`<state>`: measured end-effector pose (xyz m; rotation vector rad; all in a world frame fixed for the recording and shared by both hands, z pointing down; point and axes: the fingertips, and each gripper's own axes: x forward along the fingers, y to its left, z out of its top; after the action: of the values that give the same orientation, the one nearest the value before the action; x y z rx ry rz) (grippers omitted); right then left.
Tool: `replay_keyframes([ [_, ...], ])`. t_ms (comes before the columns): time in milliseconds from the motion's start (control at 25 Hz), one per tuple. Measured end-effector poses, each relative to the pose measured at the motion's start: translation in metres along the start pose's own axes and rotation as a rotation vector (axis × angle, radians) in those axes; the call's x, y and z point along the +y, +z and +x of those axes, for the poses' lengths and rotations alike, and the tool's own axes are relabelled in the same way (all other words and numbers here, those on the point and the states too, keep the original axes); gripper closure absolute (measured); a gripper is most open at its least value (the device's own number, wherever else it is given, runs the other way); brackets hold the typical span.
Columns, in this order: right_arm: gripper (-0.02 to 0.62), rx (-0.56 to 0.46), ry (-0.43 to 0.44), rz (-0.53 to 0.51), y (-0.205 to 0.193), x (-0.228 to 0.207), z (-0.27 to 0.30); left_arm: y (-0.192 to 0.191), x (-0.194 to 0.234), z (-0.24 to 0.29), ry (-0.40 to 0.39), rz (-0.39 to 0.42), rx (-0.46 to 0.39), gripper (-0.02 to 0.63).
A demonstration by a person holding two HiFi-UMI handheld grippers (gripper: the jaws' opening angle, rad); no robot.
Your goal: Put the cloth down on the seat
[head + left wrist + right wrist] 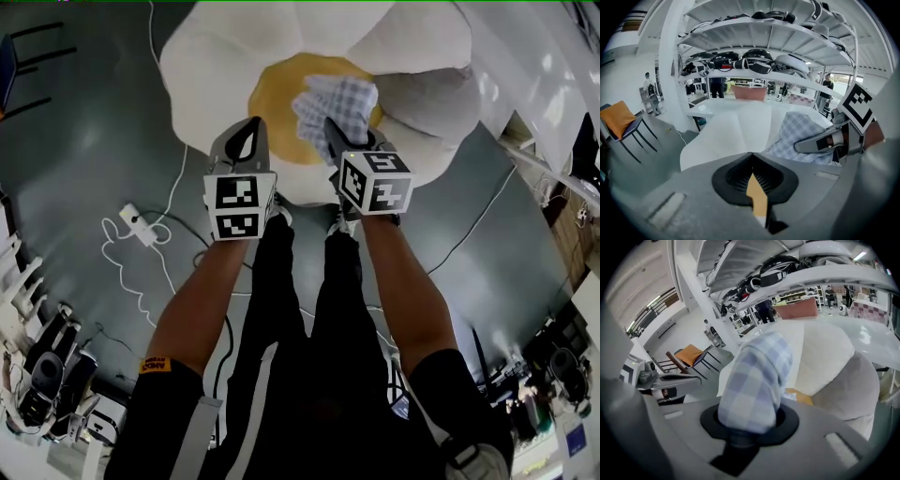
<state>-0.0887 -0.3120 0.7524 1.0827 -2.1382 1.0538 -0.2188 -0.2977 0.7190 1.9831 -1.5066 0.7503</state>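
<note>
Two grippers point forward and steeply down, side by side, on outstretched forearms. The left gripper [251, 131] has its jaws closed together with nothing in them. The right gripper [333, 127] is clamped on the cloth [339, 101], a blue-and-white checked bundle that bulges out past its jaws. The cloth is over the yellow centre [277, 98] of the white, petal-shaped seat [220, 66]; I cannot tell whether it touches.

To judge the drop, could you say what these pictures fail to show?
- Head view: whether the cloth touches the seat; the right tongs cover its lower end.
- Right gripper view: the tongs' tips, wrapped in the cloth.
- Head view: the seat's far side, cut off by the top edge.
</note>
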Motion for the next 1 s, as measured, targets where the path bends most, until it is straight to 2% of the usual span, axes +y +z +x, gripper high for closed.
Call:
replay_keyframes([
  [280,0.503,0.005,0.049,0.027,-0.027,0.006,0.062,-0.053,0.031,0.025,0.043,-0.030,0.021,0.606],
  [600,0.502,-0.029,0.140,0.050,-0.040,0.002,0.123,-0.084,0.050,0.065,0.084,-0.054,0.015,0.606],
  [1000,0.497,-0.048,0.056,0.122,-0.068,-0.079,0.133,-0.097,0.019,0.119,0.041,-0.020,0.027,0.606],
])
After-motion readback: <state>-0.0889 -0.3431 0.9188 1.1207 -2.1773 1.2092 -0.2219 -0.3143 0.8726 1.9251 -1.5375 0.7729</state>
